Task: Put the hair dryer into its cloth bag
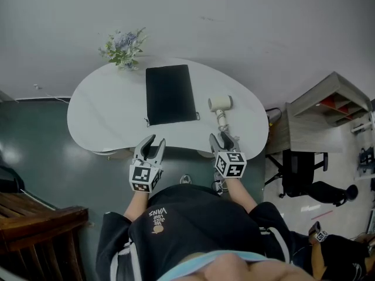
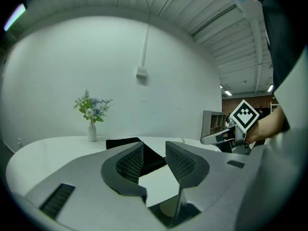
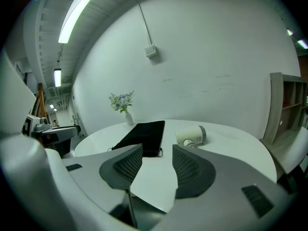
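I see left gripper (image 1: 153,139) at the white table's (image 1: 99,113) near edge, jaws apart, empty. Black cloth bag (image 1: 170,93) lies flat mid-table (drawstring end toward me). Hair dryer (image 1: 221,105) lies just right of it, not touching. Right gripper (image 1: 221,137) jaws wide, empty.

Dim, strip light (image 3: 79,11) glaring, fisheye edges, seemingly vignetted

A white kidney-shaped table (image 1: 105,116) stands against a pale grey wall (image 1: 263,28) in the upper half of the frame, with a vase of flowers (image 1: 124,48) at its far edge. The floor (image 1: 35,151) at left is dark green. A wooden bench (image 1: 41,230) fills the lower left, and a wooden shelf unit (image 1: 319,113) and black chair (image 1: 304,177) stand at right.
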### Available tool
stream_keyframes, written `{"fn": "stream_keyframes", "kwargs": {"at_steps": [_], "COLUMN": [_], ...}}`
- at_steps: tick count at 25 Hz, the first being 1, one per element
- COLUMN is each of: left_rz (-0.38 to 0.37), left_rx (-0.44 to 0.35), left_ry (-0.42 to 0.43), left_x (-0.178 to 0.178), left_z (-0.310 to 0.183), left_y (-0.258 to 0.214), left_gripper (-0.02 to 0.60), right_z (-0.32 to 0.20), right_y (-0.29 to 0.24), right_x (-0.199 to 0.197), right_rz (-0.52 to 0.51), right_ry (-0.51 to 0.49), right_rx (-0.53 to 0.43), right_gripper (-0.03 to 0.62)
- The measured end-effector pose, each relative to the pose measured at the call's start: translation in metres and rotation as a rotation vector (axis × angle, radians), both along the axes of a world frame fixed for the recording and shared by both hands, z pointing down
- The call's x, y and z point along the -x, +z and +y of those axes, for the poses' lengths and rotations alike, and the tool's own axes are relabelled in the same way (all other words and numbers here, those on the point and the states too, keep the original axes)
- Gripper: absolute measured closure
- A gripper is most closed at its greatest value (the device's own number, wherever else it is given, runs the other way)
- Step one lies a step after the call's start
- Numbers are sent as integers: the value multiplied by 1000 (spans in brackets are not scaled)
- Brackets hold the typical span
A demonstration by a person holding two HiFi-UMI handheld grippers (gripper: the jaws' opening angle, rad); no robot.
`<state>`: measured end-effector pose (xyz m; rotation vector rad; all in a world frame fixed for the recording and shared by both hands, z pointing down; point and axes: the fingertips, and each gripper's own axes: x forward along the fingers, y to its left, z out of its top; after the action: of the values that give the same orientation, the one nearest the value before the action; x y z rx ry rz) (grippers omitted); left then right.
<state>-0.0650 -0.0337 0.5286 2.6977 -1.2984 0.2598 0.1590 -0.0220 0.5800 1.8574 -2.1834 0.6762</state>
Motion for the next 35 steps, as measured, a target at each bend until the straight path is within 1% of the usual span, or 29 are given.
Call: {"fn": "stream_keyframes", "kwargs": {"at_steps": [2, 5, 9, 14, 18, 22, 30, 35], "left_rz": [-10, -28, -51, -76, -82, -89, -111, -136], "left_rx": [0, 1, 9, 45, 74, 66, 109, 132], "left_ry": [-6, -19, -29, -42, -31, -18, 11, 39], "left_x": [-6, -13, -19, -18, -20, -16, -7, -2], "left_z": [-6, -13, -20, -23, -29, -41, -69, -85], "left_y": [2, 5, 12, 20, 19, 30, 48, 59], "left_gripper": [411, 399, 399, 399, 399, 399, 382, 376], "right_z": [-7, -16, -27, -40, -53, -65, -89, -99], "right_y": [2, 7, 18, 31, 37, 48, 72, 87], "right_x": [-8, -19, -34, -47, -56, -59, -64, -67], "right_rz": [2, 2, 17, 62, 106, 137, 182, 223], "right_ry": [-2, -10, -15, -15, -10, -16, -8, -11], "right_rx": [5, 16, 42, 79, 98, 130, 214, 279], "right_gripper": [413, 408, 402, 396, 391, 388, 385, 384]}}
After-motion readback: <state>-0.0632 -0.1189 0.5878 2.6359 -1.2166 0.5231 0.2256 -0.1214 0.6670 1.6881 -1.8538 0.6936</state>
